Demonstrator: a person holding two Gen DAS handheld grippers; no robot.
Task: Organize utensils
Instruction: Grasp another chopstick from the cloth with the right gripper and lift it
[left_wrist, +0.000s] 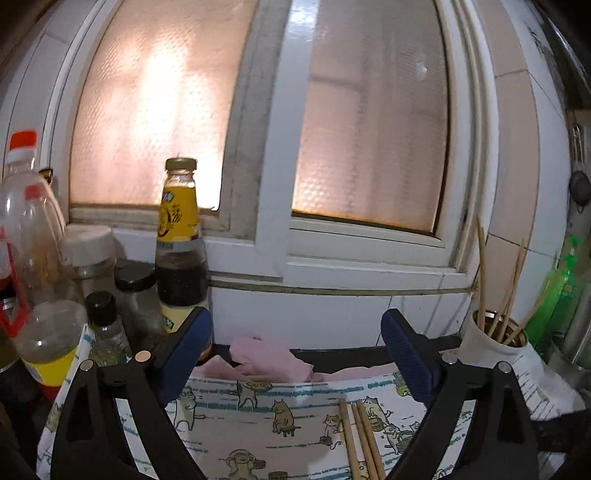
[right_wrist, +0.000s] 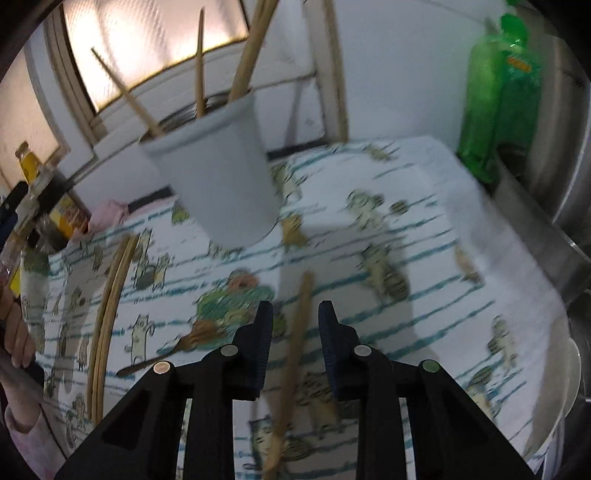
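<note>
- Your right gripper (right_wrist: 295, 345) has its jaws apart, straddling a blurred wooden utensil (right_wrist: 291, 354) that lies on the cat-print cloth (right_wrist: 424, 206) covering the surface; I judge nothing is clamped yet.
- Centre the handle between the pads before you close, and grip along its length so it does not swing once it is lifted.
- The white holder cup (right_wrist: 221, 177) stands beyond it, already bearing several chopsticks; lift the utensil clear of the rim before tipping it in.
- Your left gripper (left_wrist: 295, 354) hangs with jaws wide apart and empty, facing the window (left_wrist: 258, 110), with a pink rag (left_wrist: 266, 356) between the pads.
- Only the right view shows a dark spoon (right_wrist: 173, 349) and a chopstick pair (right_wrist: 107, 317) lying on the cloth to the left.
- Only the left view shows the crowd of bottles (left_wrist: 181, 236) beside the cloth.
</note>
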